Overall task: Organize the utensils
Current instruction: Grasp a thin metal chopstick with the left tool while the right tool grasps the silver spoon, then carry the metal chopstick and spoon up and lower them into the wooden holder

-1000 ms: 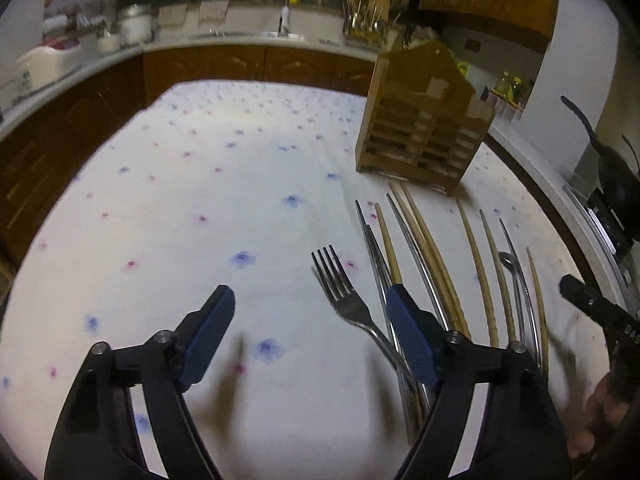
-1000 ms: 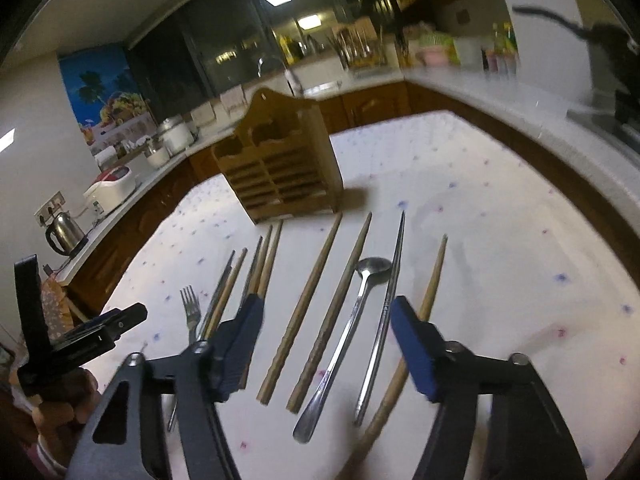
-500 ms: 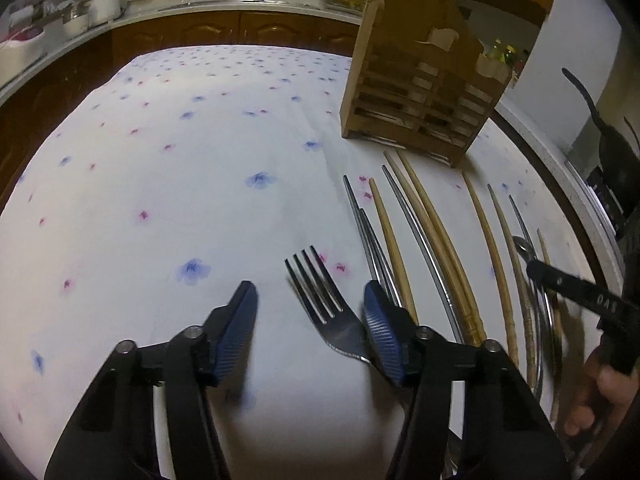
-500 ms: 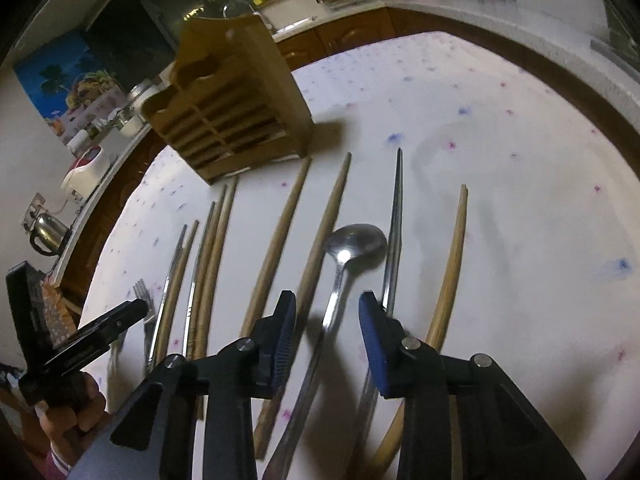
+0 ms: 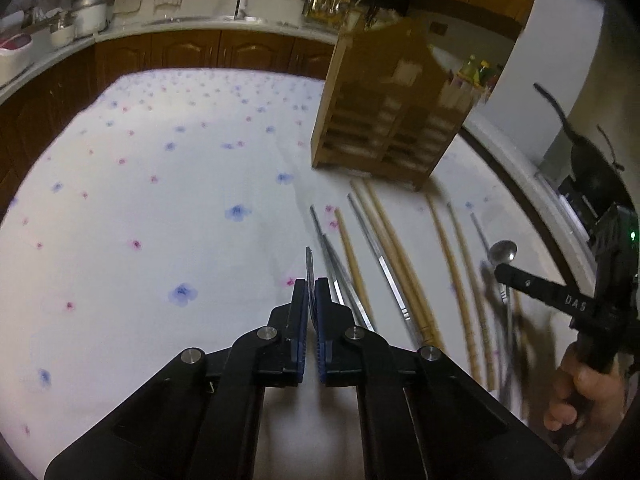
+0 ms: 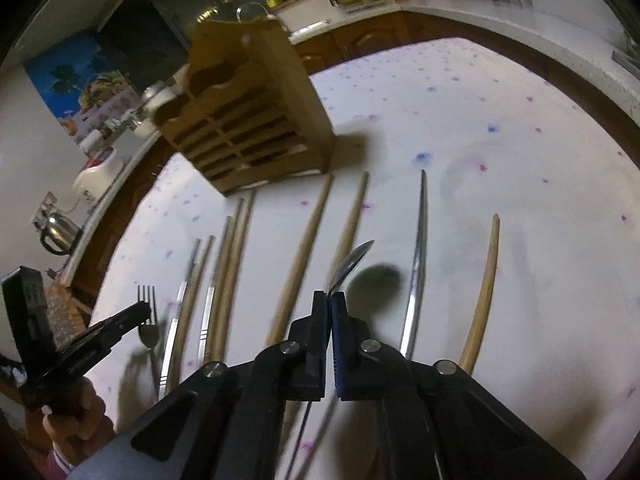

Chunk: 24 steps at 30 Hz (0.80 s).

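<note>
From the left wrist camera, the left claw [image 5: 311, 289] is clamped on a fork [image 5: 309, 264], which stands on edge between the blue pads so that only its thin profile and tines poke out ahead, raised a little over the floral cloth on the counter [image 5: 160, 208]. Just to the right of it lie the remaining utensils in a loose row: metal chopsticks [image 5: 384, 264] and wooden chopsticks [image 5: 400, 256], all pointing toward a wooden utensil holder [image 5: 384, 128] that stands upright at the far end of the row. Farther right, the right claw [image 5: 500, 270] shows from the side, with a spoon [image 5: 503, 251] at its tip; motion blur there makes the grip hard to judge from this angle, and a hand [image 5: 580, 392] wraps the handle below. From the right wrist camera, the right claw [image 6: 330, 297] is pinched shut on the spoon [image 6: 352, 262], whose bowl tilts up and to the right, lifted off the cloth with its dark shadow beneath. Wooden chopsticks [image 6: 304, 256] lie to its left, a metal chopstick [image 6: 418, 256] and one more wooden chopstick [image 6: 486, 288] to its right. The utensil holder [image 6: 256, 120] stands beyond them, its slatted front facing the camera. At the lower left the left claw [image 6: 140, 312] holds the fork [image 6: 148, 320] near the counter's edge, gripped by a hand [image 6: 76, 416].
</note>
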{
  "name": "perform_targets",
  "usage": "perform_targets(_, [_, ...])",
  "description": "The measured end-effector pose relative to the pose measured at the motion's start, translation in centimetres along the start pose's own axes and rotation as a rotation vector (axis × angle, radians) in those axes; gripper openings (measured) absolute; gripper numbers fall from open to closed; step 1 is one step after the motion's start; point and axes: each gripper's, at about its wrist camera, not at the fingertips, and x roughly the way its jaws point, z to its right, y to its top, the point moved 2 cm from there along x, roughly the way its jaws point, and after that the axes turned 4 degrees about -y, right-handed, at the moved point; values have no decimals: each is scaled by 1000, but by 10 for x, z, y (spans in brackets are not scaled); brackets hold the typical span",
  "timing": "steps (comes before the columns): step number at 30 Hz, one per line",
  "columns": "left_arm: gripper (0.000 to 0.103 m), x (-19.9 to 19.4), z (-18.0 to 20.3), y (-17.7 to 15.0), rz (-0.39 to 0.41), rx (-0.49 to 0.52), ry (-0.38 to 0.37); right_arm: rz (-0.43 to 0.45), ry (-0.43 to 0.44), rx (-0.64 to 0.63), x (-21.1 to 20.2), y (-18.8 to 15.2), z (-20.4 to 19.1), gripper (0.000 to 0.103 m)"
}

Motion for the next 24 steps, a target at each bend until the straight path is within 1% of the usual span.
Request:
perform_targets(8, [2,-50,6,12,109,18,38,89,11,-47,-43,4,-19,2])
perform_targets(14, [2,-82,8,26,210,28,86,170,8,-79,-71,13,-32,2])
perform_targets(20, [2,-100,11,40,286,33,125,233,4,-112,-86,25,-43,2])
perform_targets(24, [2,-103,14,46,313,46,158,257,-6,-131,-90,32,-47,2])
